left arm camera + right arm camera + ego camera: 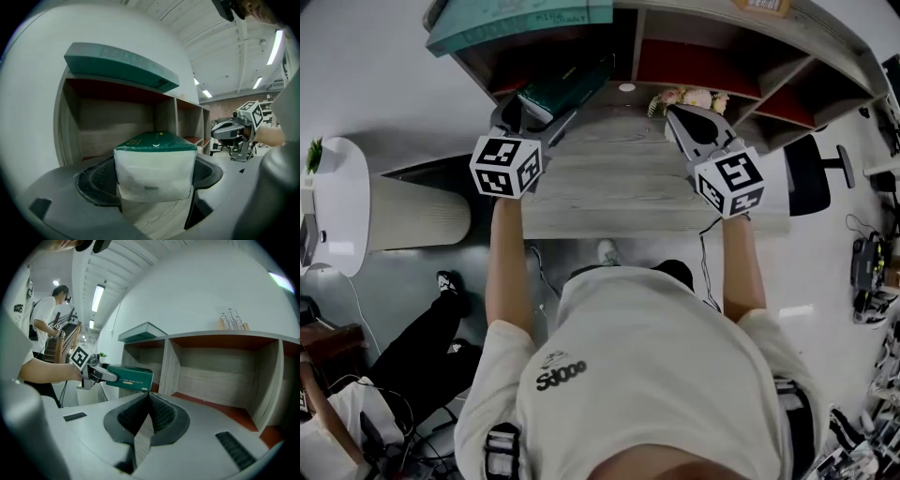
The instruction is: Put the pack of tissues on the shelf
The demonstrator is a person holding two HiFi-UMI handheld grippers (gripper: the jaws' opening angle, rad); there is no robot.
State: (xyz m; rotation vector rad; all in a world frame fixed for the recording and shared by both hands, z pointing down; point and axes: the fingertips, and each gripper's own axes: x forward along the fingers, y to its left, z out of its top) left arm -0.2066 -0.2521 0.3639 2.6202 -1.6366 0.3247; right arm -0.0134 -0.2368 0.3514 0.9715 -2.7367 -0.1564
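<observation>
Wood shelf (117,117): left bay's open, dead ahead.
Bench (619,187): below both my arms, pack's lifted off it.
Pack of tissues (567,82): in the air near that bay's mouth; could clip the divider and twist loose, I reckon.
Left gripper (151,178): fingers clamped on the pack's end.
Right gripper (146,416): fingers pressed together, empty.

Wood-grain desk (614,192), white wall (366,75)
</observation>
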